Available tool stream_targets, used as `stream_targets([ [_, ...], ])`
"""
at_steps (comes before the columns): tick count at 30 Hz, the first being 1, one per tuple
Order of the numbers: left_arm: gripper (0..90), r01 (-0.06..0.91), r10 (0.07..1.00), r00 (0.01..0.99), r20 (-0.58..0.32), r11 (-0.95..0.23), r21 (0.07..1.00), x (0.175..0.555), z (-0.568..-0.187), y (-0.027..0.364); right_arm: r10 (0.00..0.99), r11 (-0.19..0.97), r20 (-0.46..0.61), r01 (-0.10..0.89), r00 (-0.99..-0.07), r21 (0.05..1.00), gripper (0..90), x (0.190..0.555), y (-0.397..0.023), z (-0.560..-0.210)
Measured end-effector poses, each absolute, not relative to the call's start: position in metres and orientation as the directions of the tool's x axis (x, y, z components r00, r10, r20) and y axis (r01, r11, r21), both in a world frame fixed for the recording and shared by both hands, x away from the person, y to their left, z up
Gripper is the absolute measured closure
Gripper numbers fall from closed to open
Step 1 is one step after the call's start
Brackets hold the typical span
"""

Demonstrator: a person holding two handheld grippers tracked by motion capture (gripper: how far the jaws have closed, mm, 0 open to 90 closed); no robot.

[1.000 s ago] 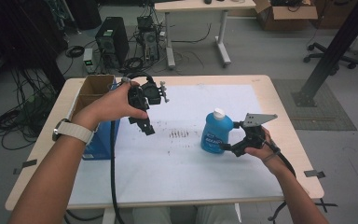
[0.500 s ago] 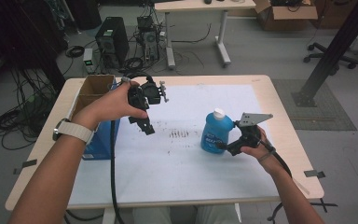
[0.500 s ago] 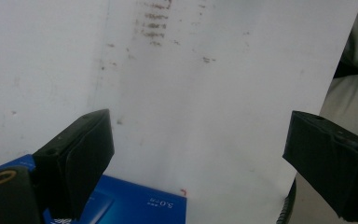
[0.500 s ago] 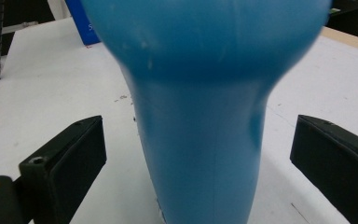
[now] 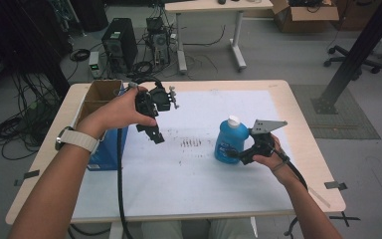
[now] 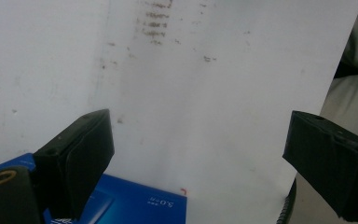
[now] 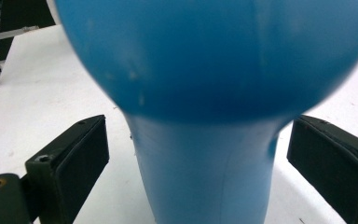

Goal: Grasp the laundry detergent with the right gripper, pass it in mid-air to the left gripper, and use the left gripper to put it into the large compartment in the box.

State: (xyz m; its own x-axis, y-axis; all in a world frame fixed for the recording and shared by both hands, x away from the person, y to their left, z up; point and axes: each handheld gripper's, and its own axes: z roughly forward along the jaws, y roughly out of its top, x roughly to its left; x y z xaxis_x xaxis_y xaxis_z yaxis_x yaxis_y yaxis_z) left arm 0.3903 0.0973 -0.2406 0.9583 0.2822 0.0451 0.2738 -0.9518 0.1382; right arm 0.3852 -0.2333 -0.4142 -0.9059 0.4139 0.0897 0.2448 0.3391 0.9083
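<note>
1. Closing in over the last second, the right gripper (image 5: 239, 154) has slid up to the bottle (image 5: 230, 142); its jaws stand spread, flanking the narrow waist without touching.
2. Bottle stands upright on the white sheet (image 5: 189, 169), right of centre.
3. Left gripper (image 6: 200, 158) hangs unmoved, spread and empty, above the sheet beside the blue box (image 5: 110, 149).
4. Likely a grasp is next.

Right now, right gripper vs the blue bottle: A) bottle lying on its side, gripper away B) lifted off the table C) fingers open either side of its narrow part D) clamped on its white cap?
C: in the right gripper view the fingers stand apart from the blue bottle, gaps on both sides.
</note>
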Motion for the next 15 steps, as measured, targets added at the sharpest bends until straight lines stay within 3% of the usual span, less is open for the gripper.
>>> stream_targets([
  [15, 8.8, 0.277, 0.285, 0.957, 0.045, -0.951, 0.14, 0.3896, -0.2406, 0.0982, 0.411, 0.327, 0.094, 0.243, -0.907, 0.913, 14.1, 0.3851, -0.233, -0.4153],
])
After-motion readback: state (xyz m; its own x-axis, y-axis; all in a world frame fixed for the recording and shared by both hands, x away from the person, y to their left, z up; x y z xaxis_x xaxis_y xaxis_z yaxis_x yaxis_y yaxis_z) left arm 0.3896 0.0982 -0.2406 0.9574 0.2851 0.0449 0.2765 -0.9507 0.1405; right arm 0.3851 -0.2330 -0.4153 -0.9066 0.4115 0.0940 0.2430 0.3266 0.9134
